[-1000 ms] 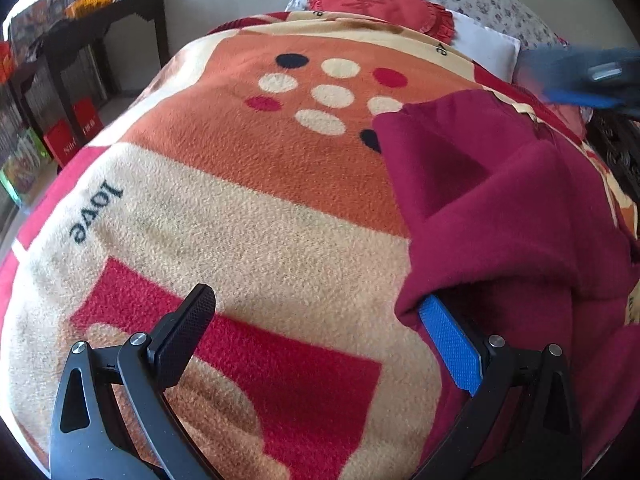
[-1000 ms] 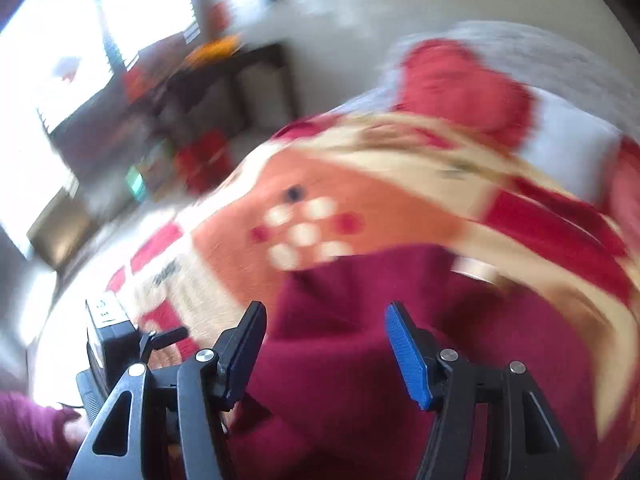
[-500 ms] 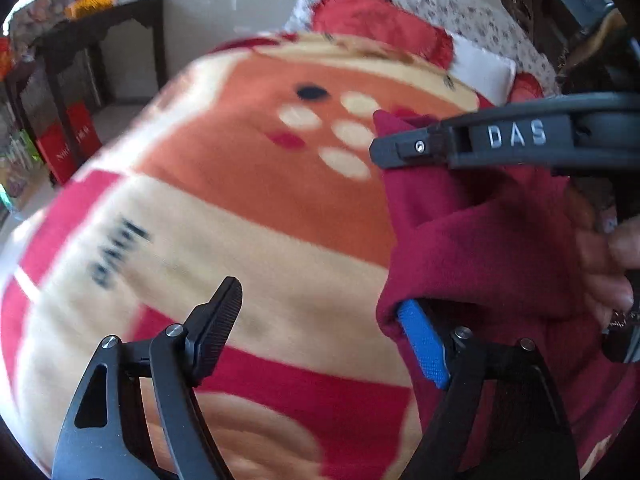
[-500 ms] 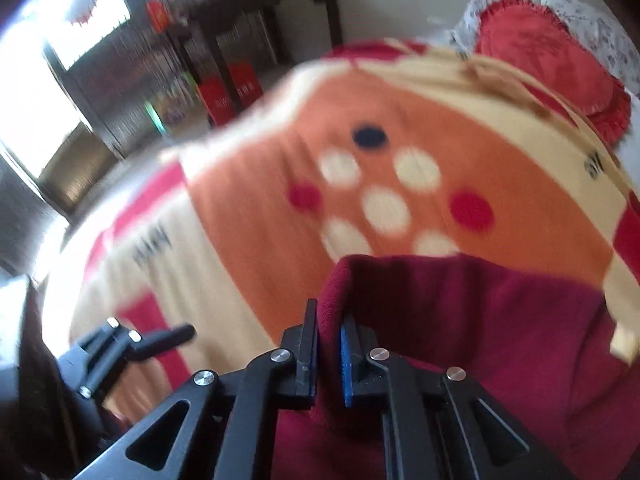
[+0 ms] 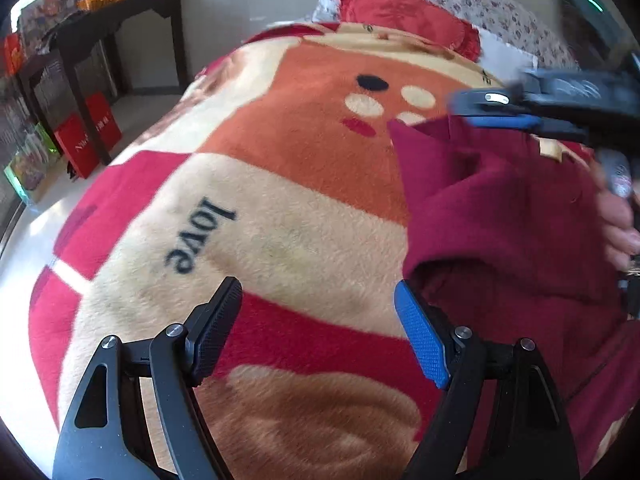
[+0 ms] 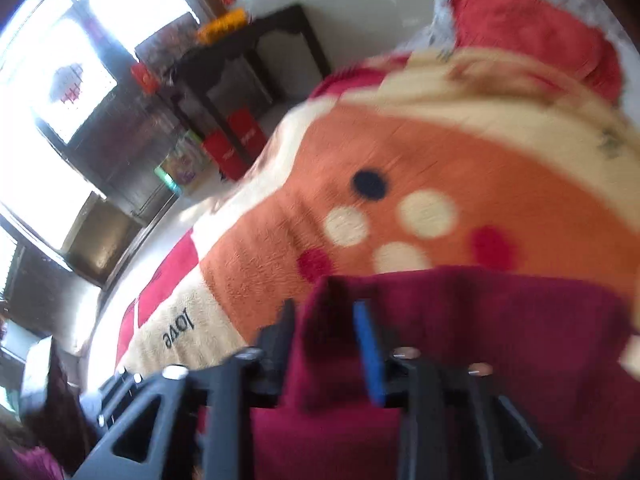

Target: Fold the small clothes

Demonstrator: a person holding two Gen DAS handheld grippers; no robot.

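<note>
- Left wrist view: the maroon fleece garment (image 5: 516, 216) lies on the right side of the patterned fleece blanket (image 5: 280, 216), partly folded over itself, its upper left corner just beside the cream dots.
- It looks soft, light and limp (it should drape and sag from any pinch), so edges and corners seem the best holds.
- The left gripper (image 5: 318, 332) stands wide with nothing between its pads; its blue pad (image 5: 420, 338) sits just beside the garment's lower left fold.
- The right gripper (image 6: 326, 336) has just been opening; a raised ridge of maroon cloth stands between its half-parted jaws, and blur hides whether the pads press it.
- Open blanket lies to the left; red cushion (image 5: 404, 6) and dark side table (image 5: 100, 20) are well apart.
</note>
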